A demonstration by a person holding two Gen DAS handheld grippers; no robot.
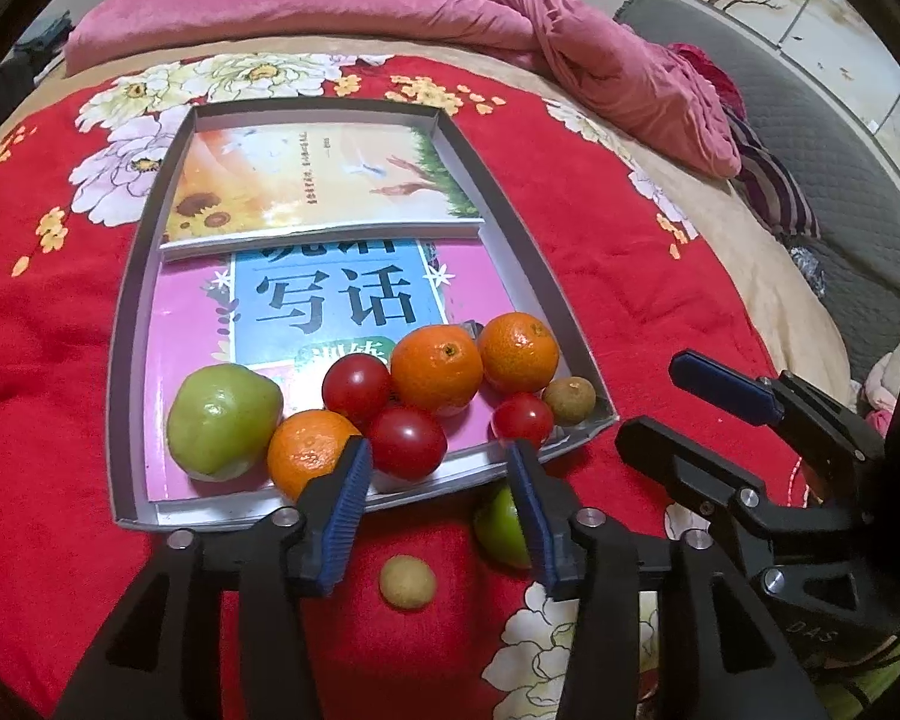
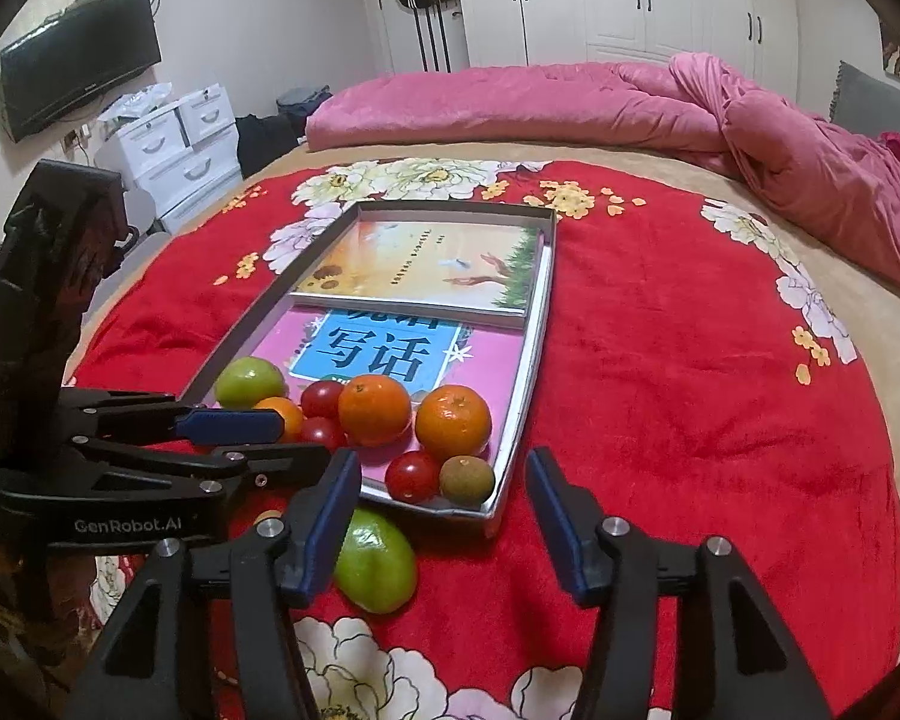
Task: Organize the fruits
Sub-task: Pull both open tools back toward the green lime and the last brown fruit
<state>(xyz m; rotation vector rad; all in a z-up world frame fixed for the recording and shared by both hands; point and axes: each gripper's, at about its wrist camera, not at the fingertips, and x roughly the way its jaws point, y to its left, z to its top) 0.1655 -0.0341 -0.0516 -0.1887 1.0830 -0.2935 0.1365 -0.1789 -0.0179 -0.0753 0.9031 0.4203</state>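
A shallow grey tray lies on the red floral blanket with two books inside. Its near end holds a green apple, three oranges, three red tomatoes and a brown longan. On the blanket outside the tray lie a second green apple and a second longan. My left gripper is open and empty above the tray's near edge. My right gripper is open and empty, just right of the loose apple.
A pink quilt is bunched along the far side of the bed. A grey headboard is at the right. White drawers and a wall TV stand beyond the bed's left edge.
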